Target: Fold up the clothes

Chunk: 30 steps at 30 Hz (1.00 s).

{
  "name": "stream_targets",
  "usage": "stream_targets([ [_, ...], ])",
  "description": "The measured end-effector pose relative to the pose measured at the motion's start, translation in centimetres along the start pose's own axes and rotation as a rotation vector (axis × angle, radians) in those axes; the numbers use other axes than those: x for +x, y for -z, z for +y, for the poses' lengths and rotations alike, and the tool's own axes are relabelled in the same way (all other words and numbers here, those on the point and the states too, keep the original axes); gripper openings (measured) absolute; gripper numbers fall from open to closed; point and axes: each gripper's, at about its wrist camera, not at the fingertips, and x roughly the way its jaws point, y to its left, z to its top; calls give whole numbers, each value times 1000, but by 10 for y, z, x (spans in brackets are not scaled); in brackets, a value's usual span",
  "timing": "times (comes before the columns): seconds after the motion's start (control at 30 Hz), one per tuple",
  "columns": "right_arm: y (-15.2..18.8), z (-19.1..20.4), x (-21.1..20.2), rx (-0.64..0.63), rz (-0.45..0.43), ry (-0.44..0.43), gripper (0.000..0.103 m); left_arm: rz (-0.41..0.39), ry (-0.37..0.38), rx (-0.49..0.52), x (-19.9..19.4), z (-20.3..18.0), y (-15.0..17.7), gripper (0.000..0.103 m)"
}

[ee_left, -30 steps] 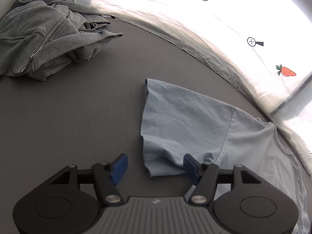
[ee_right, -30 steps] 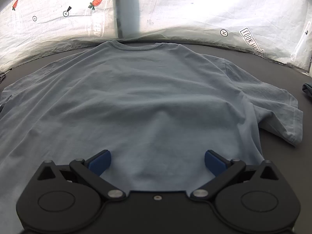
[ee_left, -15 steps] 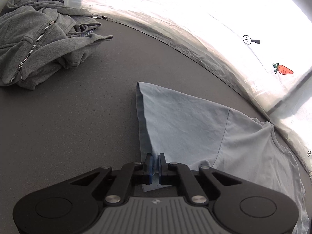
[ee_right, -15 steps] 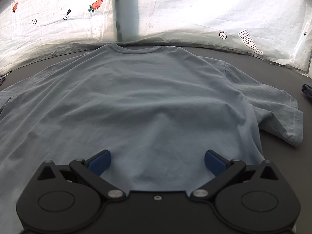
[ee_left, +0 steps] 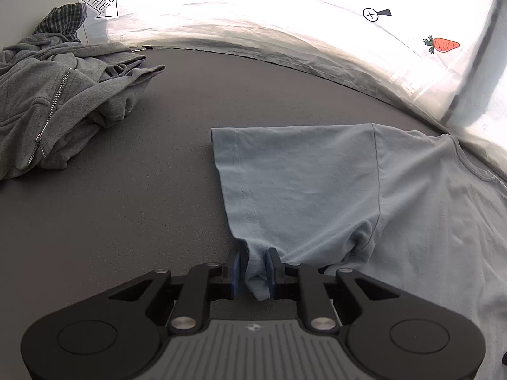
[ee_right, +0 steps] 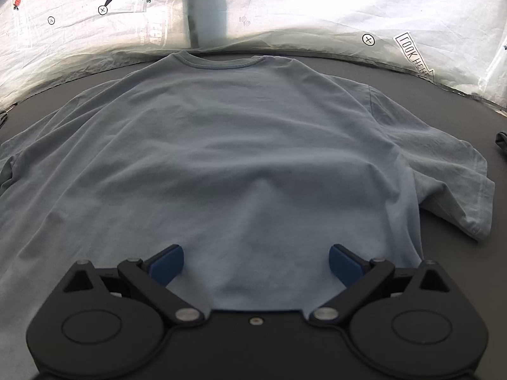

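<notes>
Left claw (ee_left: pixel 252 271): black linkage arms, silver pivot screws, blue pads (ee_left: pixel 235 269), grey ribbed housing with small logo. Right claw (ee_right: pixel 256 262): same black build, blue pads (ee_right: pixel 167 265), plain black housing.

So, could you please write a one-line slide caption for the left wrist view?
Left gripper pinching the sleeve corner of a light blue cotton T-shirt on a dark grey tabletop, crumpled grey zip hoodie behind.

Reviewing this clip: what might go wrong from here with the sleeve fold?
The left tool pinches only a small bunch at the sleeve corner of the blue T-shirt, with its jaws not fully together, so the cloth may slip out. The right tool is open over the shirt, pinning nothing, so the body may drag.
</notes>
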Motion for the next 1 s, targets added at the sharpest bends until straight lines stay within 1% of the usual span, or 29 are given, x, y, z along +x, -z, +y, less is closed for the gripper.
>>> stream_targets([
  [0.03,-1,-6,-6,15,-29,31,82,5,-14,2,0,0,-1,32],
  [0.07,-1,-12,-12,30,-57,63,83,9,-27,4,0,1,-2,39],
  [0.1,-4,-22,-19,72,-75,76,83,14,-41,6,-1,2,-3,47],
  [0.17,-4,-50,-29,198,-107,104,82,19,-70,6,-4,3,-4,57],
  [0.2,-4,-63,-34,261,-123,118,82,17,-79,7,-7,3,-4,57],
  [0.23,-3,-82,-39,338,-131,133,77,14,-84,12,-10,2,-3,58],
  [0.27,0,-99,-41,406,-132,146,69,13,-90,24,-13,-1,-2,59],
  [0.3,4,-114,-43,479,-128,150,66,11,-97,39,-16,-4,-1,62],
  [0.37,14,-143,-44,649,-137,131,55,9,-102,71,-21,-13,5,66],
  [0.4,20,-157,-44,740,-145,116,53,12,-103,84,-23,-17,8,67],
  [0.43,23,-167,-43,802,-147,112,50,21,-103,92,-24,-21,13,67],
  [0.47,26,-177,-41,862,-149,108,50,31,-101,96,-24,-24,17,67],
  [0.5,25,-183,-39,891,-153,108,50,43,-99,99,-25,-28,22,67],
  [0.53,23,-187,-36,903,-157,110,50,55,-99,104,-25,-31,27,67],
  [0.63,12,-192,-26,873,-141,147,52,86,-121,140,-26,-42,39,67],
  [0.73,2,-190,-12,818,-114,149,52,81,-145,160,-29,-46,46,70],
  [0.77,-1,-188,-10,786,-116,151,45,85,-150,151,-30,-46,47,71],
  [0.8,-4,-185,-8,732,-96,179,38,90,-154,136,-31,-45,47,72],
  [0.83,-8,-183,-6,676,-75,207,12,96,-157,121,-32,-43,48,72],
  [0.87,-11,-181,-3,607,-63,215,10,99,-160,109,-34,-42,49,72],
  [0.97,-15,-180,-1,421,-50,292,8,101,-168,89,-41,-37,54,72],
  [1.0,-15,-185,-1,395,-54,313,8,98,-175,96,-44,-35,56,72],
])
